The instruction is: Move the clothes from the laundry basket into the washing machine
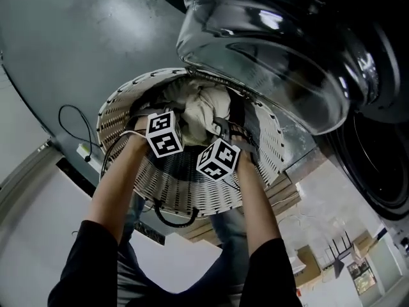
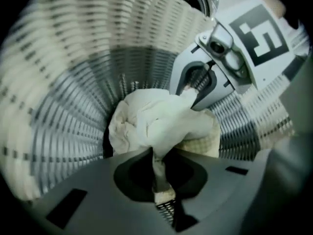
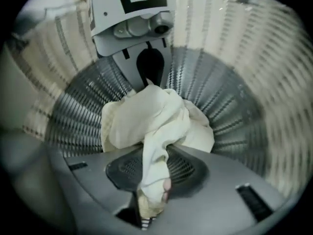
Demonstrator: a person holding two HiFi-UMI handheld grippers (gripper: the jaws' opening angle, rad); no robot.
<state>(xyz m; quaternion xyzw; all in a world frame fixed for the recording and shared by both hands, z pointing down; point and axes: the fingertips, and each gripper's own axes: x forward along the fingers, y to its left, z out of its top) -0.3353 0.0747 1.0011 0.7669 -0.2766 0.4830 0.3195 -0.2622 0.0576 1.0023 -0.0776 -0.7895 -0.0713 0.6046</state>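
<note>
My left gripper (image 1: 174, 124) (image 2: 162, 192) points steeply down into the white slatted laundry basket (image 1: 120, 110) (image 2: 58, 82). Its 2 jaws are pinched together on a thin fold of the cream-white garment (image 1: 202, 110) (image 2: 156, 121). The rest of that cloth bunches up just ahead of the tips, clear of the basket's grey ribbed floor as far as I can tell. In the left gripper view, the right gripper (image 2: 193, 95) sits ahead and to the right, touching the far side of the same bundle.

My right gripper (image 1: 216, 135) (image 3: 151, 199) is just beside the left one and also aims down into the basket (image 3: 234, 97). Its jaws are clamped on a thicker twist of the same garment (image 3: 151, 116), which swells out beyond the tips. The left gripper (image 3: 149, 82) shows straight ahead of it, meeting the cloth from the opposite side.

Beyond both tools, the washing machine's round glass door (image 1: 268, 50) hangs open over the basket's far rim. The dark drum opening (image 1: 377, 165) lies off to the right of my right gripper.
</note>
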